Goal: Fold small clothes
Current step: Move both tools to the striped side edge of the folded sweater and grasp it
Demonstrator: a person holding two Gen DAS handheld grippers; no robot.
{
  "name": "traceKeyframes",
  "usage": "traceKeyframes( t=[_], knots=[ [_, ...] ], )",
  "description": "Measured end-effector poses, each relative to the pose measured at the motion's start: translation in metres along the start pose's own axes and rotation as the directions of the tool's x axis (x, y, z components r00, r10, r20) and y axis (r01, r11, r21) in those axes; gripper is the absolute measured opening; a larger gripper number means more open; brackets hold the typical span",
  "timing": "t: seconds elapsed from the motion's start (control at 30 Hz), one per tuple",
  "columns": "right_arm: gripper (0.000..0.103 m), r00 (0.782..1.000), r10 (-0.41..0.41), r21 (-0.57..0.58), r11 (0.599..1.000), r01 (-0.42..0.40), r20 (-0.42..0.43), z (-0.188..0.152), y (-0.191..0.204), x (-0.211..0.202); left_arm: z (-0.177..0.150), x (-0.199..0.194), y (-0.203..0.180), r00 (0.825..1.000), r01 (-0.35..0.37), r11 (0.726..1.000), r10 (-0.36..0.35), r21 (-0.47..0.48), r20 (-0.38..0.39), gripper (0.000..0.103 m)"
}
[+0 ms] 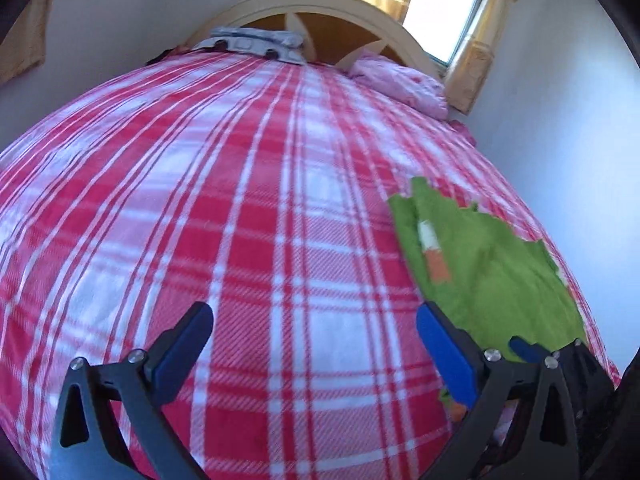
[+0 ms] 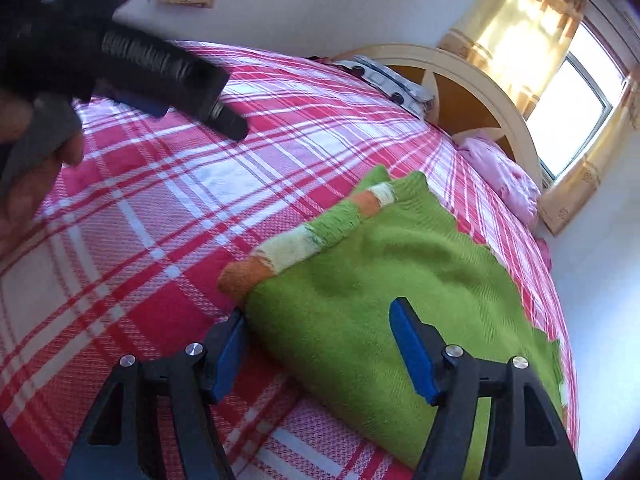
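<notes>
Sweater (image 2: 380,264) near edge hidden by right tongs (image 2: 320,344) | left tongs (image 1: 316,344) agape

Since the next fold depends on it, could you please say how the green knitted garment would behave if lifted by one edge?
The green knitted garment would probably droop limply, since it lies flat with soft folds. It looks light. Its striped sleeve, lying loose on top, may slide off.

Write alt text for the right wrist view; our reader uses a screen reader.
The right tool hovers open over a folded green sweater with orange and white striped sleeve, on a red plaid blanket. The left tool is at upper left.
</notes>
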State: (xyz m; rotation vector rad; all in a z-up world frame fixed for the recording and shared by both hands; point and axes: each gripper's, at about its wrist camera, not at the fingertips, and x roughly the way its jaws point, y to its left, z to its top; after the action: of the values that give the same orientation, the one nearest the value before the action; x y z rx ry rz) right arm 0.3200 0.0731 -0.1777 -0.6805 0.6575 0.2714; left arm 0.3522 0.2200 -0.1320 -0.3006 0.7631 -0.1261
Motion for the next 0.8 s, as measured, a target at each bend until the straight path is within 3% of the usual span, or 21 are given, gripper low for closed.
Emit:
traceKeyframes(
  t=[0.1, 0.13, 0.3, 0.37, 0.47, 0.73, 0.8],
  knots=[
    [0.064, 1.000, -0.026, -0.012, 1.000, 0.027, 0.015, -0.001, 0.004, -0.001, 0.019, 0.014, -0.008, 0.993, 0.107, 0.994, -0.107, 0.012, -0.040, 0.103],
    [0.059, 0.999, -0.028, -0.009, 1.000, 0.028, 0.018, -0.002, 0.004, -0.002, 0.024, 0.019, -0.011, 0.991, 0.118, 0.993, -0.117, 0.014, -0.058, 0.103],
    [0.053, 1.000, -0.011, 0.024, 1.000, 0.010, 0.010, -0.004, -0.003, 0.001, 0.040, 0.054, -0.033, 0.975, 0.185, 0.981, -0.175, 0.061, -0.134, 0.101],
    [0.042, 1.000, -0.008, 0.034, 0.999, 0.008, 0.003, -0.004, -0.005, 0.003, 0.043, 0.068, -0.037, 0.963, 0.236, 0.971, -0.230, 0.027, -0.143, 0.101],
    [0.038, 1.000, -0.004, 0.035, 0.999, 0.004, -0.003, -0.004, -0.006, 0.006, 0.046, 0.091, -0.043, 0.937, 0.301, 0.953, -0.302, -0.032, -0.174, 0.088],
    [0.038, 1.000, -0.024, 0.009, 1.000, 0.024, -0.010, -0.003, 0.001, 0.009, 0.052, 0.112, -0.063, 0.928, 0.322, 0.947, -0.317, -0.003, -0.194, 0.086],
    [0.038, 1.000, -0.022, 0.011, 1.000, 0.022, -0.009, -0.003, 0.001, 0.009, 0.053, 0.117, -0.067, 0.922, 0.336, 0.942, -0.328, 0.004, -0.206, 0.074]
  ],
)
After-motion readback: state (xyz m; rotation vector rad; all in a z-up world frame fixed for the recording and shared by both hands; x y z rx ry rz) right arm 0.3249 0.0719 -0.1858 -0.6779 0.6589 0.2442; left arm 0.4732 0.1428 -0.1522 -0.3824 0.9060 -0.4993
